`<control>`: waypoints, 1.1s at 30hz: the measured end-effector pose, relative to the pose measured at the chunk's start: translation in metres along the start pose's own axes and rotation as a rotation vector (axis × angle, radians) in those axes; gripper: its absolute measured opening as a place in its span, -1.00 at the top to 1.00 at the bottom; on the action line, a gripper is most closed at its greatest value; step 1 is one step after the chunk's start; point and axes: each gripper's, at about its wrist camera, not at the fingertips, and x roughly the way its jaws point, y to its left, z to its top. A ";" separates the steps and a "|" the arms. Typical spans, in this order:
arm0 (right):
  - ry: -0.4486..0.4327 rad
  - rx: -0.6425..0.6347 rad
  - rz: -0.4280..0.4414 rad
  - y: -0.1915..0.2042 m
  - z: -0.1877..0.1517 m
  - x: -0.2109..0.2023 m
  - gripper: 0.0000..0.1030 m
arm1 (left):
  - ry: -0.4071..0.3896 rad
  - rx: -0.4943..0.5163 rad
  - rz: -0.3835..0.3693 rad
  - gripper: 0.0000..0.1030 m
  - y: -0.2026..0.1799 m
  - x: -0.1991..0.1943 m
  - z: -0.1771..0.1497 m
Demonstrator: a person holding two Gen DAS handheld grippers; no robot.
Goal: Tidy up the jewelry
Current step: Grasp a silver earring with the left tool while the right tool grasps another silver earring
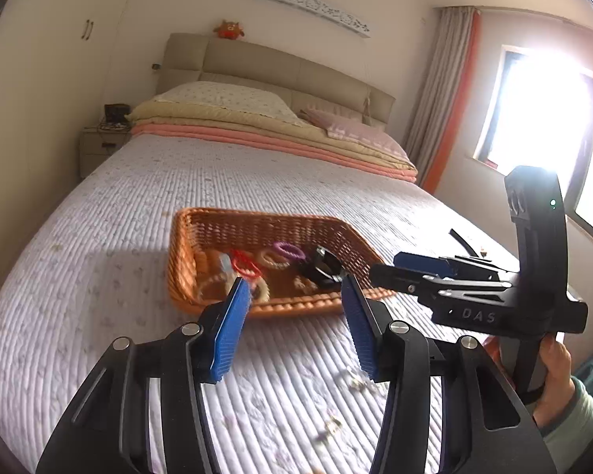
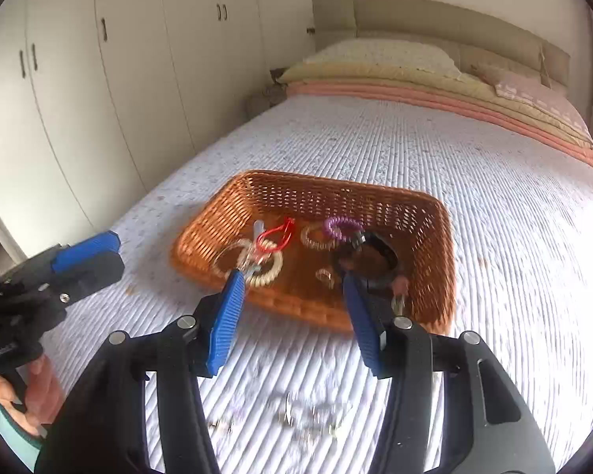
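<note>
Two hand-held tongs hover above a bed covered with a pale lilac quilted spread, both aimed at a shallow orange woven rectangular basket lying on the spread. The left tongs stand wide apart with nothing between their blue ribbed pads, their tips just short of the basket's near rim. The right tongs are likewise spread wide and empty, with their tips over the near edge of the basket. Inside the basket lie a red coiled wire loop, a purple spiral hair tie, a cream beaded bracelet touching the purple tie, a larger cream coiled bracelet near the front left, a black band with a dark face toward the right side, and a small pale ring-like piece in front of it. On the spread in front of the basket, close under the right tongs, several small metallic pieces lie scattered; they are blurred and cannot be identified further. Folded cream and salmon blankets are stacked at the head of the bed beneath a patterned pillow.
</note>
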 end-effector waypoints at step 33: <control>0.171 0.190 -0.005 -0.045 -0.110 0.033 0.39 | 0.418 0.235 -0.031 0.27 -0.041 0.079 -0.104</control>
